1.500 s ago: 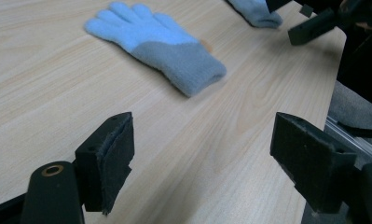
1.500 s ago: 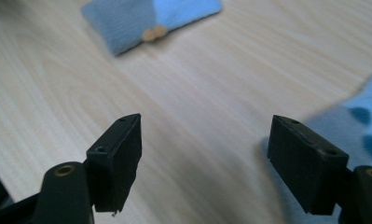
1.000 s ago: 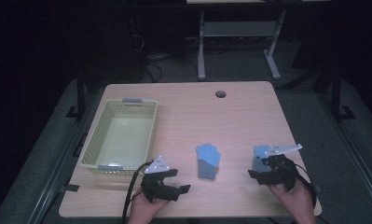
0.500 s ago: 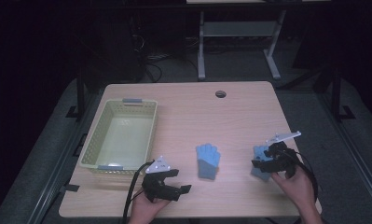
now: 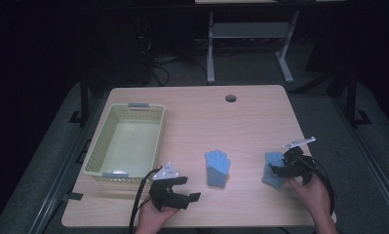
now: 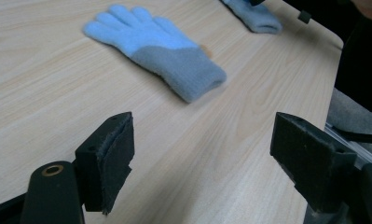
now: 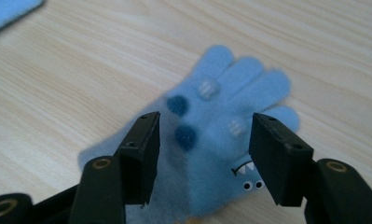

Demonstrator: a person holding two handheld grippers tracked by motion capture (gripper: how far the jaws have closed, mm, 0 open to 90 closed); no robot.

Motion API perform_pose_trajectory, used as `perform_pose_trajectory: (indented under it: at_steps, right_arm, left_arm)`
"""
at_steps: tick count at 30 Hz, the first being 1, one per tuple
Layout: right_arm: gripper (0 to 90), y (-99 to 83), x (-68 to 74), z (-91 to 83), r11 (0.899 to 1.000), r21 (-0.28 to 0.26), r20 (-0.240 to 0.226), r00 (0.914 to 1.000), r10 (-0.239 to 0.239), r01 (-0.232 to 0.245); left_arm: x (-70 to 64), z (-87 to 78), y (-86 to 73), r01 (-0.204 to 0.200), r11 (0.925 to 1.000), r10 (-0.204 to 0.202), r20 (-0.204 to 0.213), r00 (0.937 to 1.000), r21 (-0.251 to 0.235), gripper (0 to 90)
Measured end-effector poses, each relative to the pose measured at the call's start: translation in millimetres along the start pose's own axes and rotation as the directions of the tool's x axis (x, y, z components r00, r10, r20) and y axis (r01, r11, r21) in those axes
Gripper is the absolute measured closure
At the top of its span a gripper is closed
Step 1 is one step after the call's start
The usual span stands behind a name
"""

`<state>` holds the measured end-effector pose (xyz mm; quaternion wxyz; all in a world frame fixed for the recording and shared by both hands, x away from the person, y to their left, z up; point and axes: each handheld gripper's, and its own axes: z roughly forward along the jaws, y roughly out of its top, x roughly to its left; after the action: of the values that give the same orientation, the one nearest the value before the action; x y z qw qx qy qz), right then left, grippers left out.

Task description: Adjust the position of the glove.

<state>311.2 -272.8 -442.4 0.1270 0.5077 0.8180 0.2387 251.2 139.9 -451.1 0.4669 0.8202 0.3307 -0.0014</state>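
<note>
Dark floor and shadowed furniture surround a pale wooden desk (image 5: 197, 112), lit from above. At its near edge a person's two hands come in, each holding a set of tongs. The left tongs (image 5: 184, 187) rest low on the desk near the front edge, jaws spread wide apart with nothing between them; from their own camera they (image 6: 200, 163) look across bare wood toward a glove. The right tongs (image 5: 280, 168) sit over the right-hand glove (image 5: 272, 170), jaws apart and straddling it, not yet closed on the cloth. Through the right gripper view, those tongs (image 7: 202, 149) frame that light blue glove (image 7: 221, 135), which lies flat with its fingers pointing away and shows dark and pale dots plus a small cartoon face near the cuff.

A little farther in, between the two hands, lies the middle glove (image 5: 217, 167), light blue at the fingers and greyer at the cuff, flat on the desk and well apart from its twin. Beyond the left hand stands a pale green basket (image 5: 97, 151), just behind the left tongs. Near the far edge is a round cable hole (image 5: 230, 98).
</note>
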Motion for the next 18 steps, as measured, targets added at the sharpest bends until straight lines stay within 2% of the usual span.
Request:
perform_pose_trajectory:
  at_steps: [1,4,6,12,17,18]
  right_arm:
    - [45.3,-1.1,0.0,1.6,1.0,0.011,0.001,1.0,0.003,-0.003]
    - [47.4,-4.5,0.0,8.7,1.0,0.027,0.005,1.0,-0.001,0.001]
    - [48.1,-5.0,1.8,8.6,1.0,0.025,0.008,0.9999,0.011,-0.011]
    - [51.3,-7.9,4.5,9.6,0.999,0.002,0.001,0.9991,0.042,-0.042]
    - [62.3,-9.0,5.5,8.4,0.999,-0.003,-0.004,0.9991,0.042,-0.042]
    - [67.3,-8.7,6.3,8.4,0.999,-0.003,-0.009,0.9992,0.039,-0.039]
  left_arm:
    - [-0.3,0.2,-0.1,0.016,0.9999,-0.016,0.013,0.9998,-0.004,21.1]
    - [-1.0,0.2,-0.1,0.008,1.0,-0.008,0.018,0.9998,-0.006,21.0]
    - [-2.6,-0.9,-0.1,-0.003,1.0,0.003,0.007,1.0,-0.004,21.1]
    - [-1.7,-0.7,-0.3,0.007,1.0,-0.007,0.007,0.9999,-0.006,21.0]
    - [-3.6,2.4,-1.2,0.001,1.0,-0.001,0.012,0.9999,0.001,21.1]
    - [-3.3,2.2,-1.1,-0.002,1.0,0.002,0.01,1.0,0.001,21.1]
